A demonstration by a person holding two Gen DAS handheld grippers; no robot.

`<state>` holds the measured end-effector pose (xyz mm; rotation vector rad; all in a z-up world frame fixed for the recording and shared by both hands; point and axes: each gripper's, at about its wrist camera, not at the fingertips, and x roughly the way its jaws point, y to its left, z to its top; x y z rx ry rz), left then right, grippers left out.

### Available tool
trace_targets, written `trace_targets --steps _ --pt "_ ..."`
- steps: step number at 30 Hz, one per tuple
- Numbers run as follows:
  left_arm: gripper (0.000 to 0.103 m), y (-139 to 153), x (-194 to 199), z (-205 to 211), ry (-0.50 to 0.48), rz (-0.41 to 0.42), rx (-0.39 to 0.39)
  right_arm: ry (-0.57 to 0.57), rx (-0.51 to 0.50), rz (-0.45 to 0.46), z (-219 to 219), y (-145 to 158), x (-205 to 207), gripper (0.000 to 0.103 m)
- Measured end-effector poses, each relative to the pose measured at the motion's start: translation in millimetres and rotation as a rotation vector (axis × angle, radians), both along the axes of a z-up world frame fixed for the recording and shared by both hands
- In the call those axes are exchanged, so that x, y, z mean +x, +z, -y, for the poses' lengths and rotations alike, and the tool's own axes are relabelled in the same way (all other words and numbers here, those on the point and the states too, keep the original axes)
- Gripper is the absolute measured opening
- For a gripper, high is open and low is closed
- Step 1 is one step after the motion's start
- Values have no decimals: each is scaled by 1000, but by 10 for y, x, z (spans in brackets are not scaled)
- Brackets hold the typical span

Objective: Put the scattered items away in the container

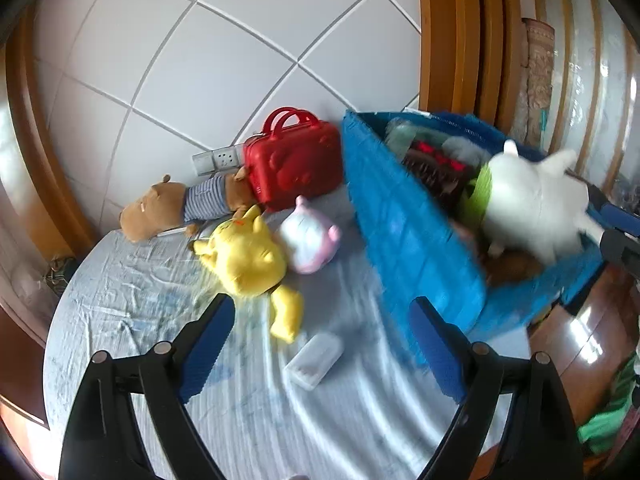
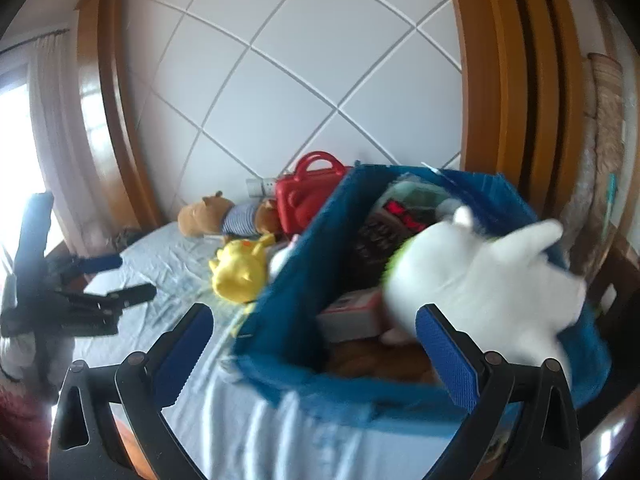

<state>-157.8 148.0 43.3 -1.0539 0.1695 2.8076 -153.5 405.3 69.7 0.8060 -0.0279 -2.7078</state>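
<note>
A blue fabric bin (image 1: 408, 232) (image 2: 288, 292) stands on the bed and holds books and toys. A white plush with a green patch (image 1: 532, 204) (image 2: 476, 280) is blurred over the bin's far side, free of both grippers. My left gripper (image 1: 320, 344) is open above the sheet, near a yellow plush (image 1: 248, 260) (image 2: 238, 276) and a clear plastic box (image 1: 314, 362). My right gripper (image 2: 316, 348) is open at the bin's near rim. A pink and white plush (image 1: 308, 240), a brown plush in a striped shirt (image 1: 176, 204) (image 2: 224, 216) and a red toy case (image 1: 294, 166) (image 2: 306, 192) lie beyond.
The bed sheet (image 1: 280, 420) is light blue and wrinkled. A white tiled headboard wall (image 1: 224, 56) with a socket (image 1: 218, 158) is behind. Wooden frames stand left and right. The left gripper also shows in the right wrist view (image 2: 116, 276), at the far left.
</note>
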Motion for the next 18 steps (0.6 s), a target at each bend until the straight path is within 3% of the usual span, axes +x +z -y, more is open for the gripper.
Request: trace_targets --steps 6,11,18 --pt "89 -102 369 507 -51 9 6 -144 23 -19 744 -179 542 103" --pt "89 -46 641 720 -100 1 51 -193 74 -44 1077 -173 895 103" --pt "89 26 885 796 -67 -35 107 -204 84 -35 1223 -211 1148 103"
